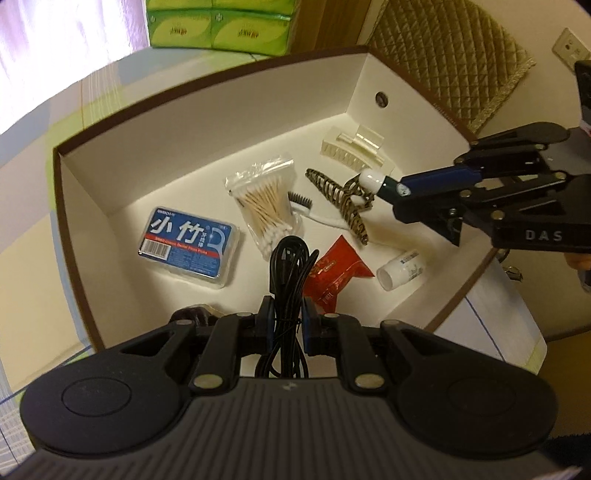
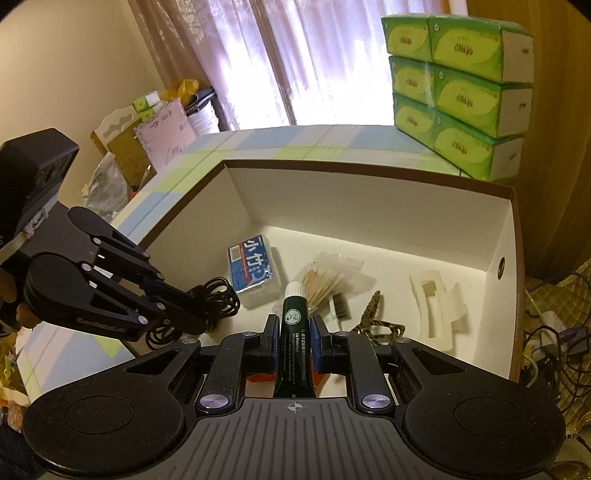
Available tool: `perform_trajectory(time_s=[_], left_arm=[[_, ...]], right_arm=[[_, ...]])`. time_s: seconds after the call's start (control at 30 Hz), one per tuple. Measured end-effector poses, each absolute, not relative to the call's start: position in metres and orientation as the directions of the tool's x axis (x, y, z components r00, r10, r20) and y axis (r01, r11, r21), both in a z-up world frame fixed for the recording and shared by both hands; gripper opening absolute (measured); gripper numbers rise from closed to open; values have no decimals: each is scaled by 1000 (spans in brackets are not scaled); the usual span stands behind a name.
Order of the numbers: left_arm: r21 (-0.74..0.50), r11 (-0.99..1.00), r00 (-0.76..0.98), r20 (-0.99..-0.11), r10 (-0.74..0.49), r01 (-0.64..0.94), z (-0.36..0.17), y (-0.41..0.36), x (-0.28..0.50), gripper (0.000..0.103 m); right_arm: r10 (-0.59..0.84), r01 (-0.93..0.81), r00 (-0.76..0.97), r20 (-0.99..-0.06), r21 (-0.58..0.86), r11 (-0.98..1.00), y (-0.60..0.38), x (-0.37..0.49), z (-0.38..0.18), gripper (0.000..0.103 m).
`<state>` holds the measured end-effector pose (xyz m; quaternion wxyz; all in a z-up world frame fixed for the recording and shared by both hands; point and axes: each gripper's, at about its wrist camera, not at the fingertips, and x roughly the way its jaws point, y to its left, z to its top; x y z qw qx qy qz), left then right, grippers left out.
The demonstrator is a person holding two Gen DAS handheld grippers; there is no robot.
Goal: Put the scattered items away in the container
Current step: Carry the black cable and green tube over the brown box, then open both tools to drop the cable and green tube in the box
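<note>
A brown-rimmed white box (image 1: 207, 107) (image 2: 369, 184) holds a blue floss-pick case (image 1: 188, 251) (image 2: 251, 273), a bag of cotton swabs (image 1: 264, 199) (image 2: 325, 280), a small brush (image 1: 301, 205), a striped hair claw (image 1: 343, 199) (image 2: 373, 314), a white hair claw (image 1: 351, 146) (image 2: 436, 310), a red sachet (image 1: 334, 273) and a small white bottle (image 1: 400, 267). My left gripper (image 1: 287, 317) (image 2: 192, 299) is shut on a coiled black cable (image 1: 290, 266) (image 2: 214, 299) above the box's near side. My right gripper (image 2: 293, 334) (image 1: 400, 194) is shut on a dark green lip-balm tube (image 2: 293, 332) (image 1: 380, 182) with a white cap, held over the box.
Stacked green tissue boxes (image 2: 461, 85) (image 1: 218, 26) stand behind the box on a checked tablecloth (image 2: 288, 142). A quilted cushion (image 1: 450, 55) lies past the box's far corner. Cables (image 2: 554, 332) trail off the table's right side, and clutter (image 2: 155, 122) sits by the curtain.
</note>
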<state>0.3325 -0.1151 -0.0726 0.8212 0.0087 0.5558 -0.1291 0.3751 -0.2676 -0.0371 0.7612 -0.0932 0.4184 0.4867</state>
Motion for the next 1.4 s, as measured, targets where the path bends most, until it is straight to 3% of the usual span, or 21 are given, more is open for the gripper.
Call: perform_trajectory(time_s=[0.1, 0.2, 0.87, 1.03, 1.07, 1.1, 1.13, 1.17, 1.2, 1.4], left_arm=[[-120, 970, 342, -920, -189, 213, -78, -119, 336, 11], [-119, 971, 338, -923, -184, 205, -80, -120, 338, 18], [-83, 980, 352, -925, -143, 180, -69, -108, 324, 24], [-77, 982, 360, -923, -136, 173, -67, -106, 322, 42], [-77, 982, 362, -922, -135, 171, -66, -106, 321, 43], [-78, 983, 364, -921, -136, 169, -66, -106, 321, 48], [-78, 983, 366, -921, -135, 167, -65, -105, 320, 55], [-77, 983, 369, -920, -133, 164, -64, -105, 320, 59], [-77, 984, 373, -918, -133, 161, -63, -104, 319, 66], [-78, 983, 394, -909, -138, 164, -58, -107, 316, 85]], right_arm=[[662, -815, 175, -729, 271, 513, -268, 379, -39, 19], [662, -813, 171, -730, 275, 513, -268, 381, -40, 19], [655, -879, 23, -755, 297, 373, -242, 368, -52, 19], [627, -879, -46, -777, 330, 344, -230, 365, -59, 20], [620, -878, -39, -784, 323, 354, -229, 365, -59, 22], [613, -873, -37, -789, 324, 365, -229, 366, -60, 35], [612, -865, -35, -790, 331, 377, -230, 368, -61, 82], [621, -855, -6, -784, 326, 403, -233, 368, -59, 97], [637, -854, 24, -770, 316, 414, -238, 368, -55, 97], [607, -840, 74, -791, 279, 466, -248, 374, -42, 97]])
